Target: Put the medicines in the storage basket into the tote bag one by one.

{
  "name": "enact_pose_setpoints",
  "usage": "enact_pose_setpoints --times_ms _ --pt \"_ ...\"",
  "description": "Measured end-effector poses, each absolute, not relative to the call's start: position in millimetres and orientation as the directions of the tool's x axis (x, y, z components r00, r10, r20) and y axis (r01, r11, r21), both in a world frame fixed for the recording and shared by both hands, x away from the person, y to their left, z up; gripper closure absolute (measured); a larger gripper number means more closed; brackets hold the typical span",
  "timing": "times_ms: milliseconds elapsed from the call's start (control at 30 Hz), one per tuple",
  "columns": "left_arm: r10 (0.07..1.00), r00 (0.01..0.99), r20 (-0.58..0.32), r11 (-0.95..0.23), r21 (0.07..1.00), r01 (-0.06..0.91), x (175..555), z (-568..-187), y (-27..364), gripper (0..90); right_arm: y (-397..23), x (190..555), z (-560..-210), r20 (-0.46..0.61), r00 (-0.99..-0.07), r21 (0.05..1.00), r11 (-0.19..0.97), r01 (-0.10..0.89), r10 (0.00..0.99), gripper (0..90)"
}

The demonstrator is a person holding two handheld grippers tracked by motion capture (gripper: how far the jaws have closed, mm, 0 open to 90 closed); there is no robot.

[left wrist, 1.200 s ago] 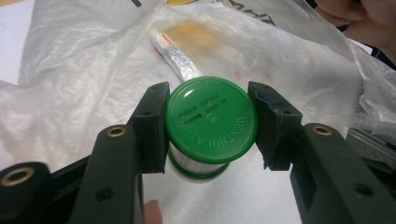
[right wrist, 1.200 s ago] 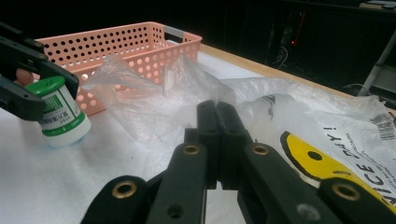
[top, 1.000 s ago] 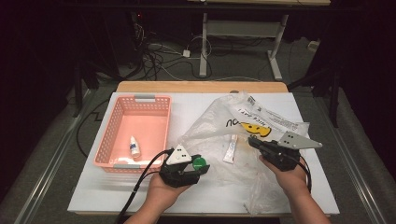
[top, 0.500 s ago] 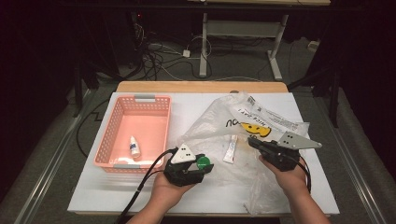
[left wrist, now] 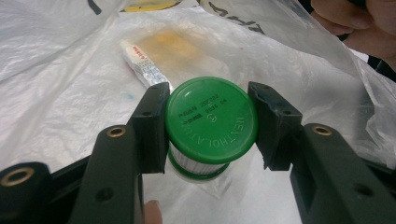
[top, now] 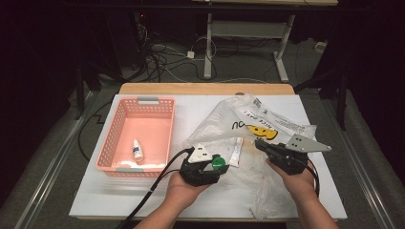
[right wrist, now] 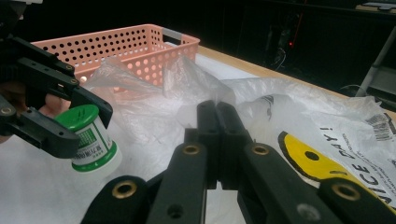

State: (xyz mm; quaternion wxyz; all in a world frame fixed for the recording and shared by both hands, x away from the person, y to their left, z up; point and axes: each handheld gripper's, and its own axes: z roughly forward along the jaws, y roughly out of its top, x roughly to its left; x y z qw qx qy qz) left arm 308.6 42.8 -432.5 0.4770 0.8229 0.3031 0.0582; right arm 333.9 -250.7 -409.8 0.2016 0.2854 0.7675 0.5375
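left gripper (left wrist: 211, 126) clamping jar (left wrist: 210, 120) (green-lidded), over bag (left wrist: 70, 93)

Basket (top: 143, 131) left of bag (top: 248, 129), dropper bottle (top: 137, 150) in basket

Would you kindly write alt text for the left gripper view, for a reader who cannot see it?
The left gripper clamps the green lid of a small white jar between its two black jaws, above a crumpled clear plastic bag. A small white tube lies on the bag behind it.
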Motion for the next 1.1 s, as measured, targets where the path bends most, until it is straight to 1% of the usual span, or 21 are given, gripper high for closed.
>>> enact_pose_setpoints --times_ms 567,900,1100 --pt "0.551 0.815 -0.18 -0.369 0.823 0.431 326 -440 8 50.4 -251 335 -410 -0.001 -0.755 0.941 0.255 0.22 0.655 90.0" --pt "0.553 0.813 -0.182 -0.364 0.825 0.432 342 -452 -23 50.4 -253 337 -409 0.004 -0.751 0.943 0.247 0.222 0.66 90.0" --pt "0.572 0.803 -0.17 -0.352 0.833 0.427 355 -459 -41 50.3 -255 338 -408 0.008 -0.747 0.946 0.238 0.221 0.665 90.0"
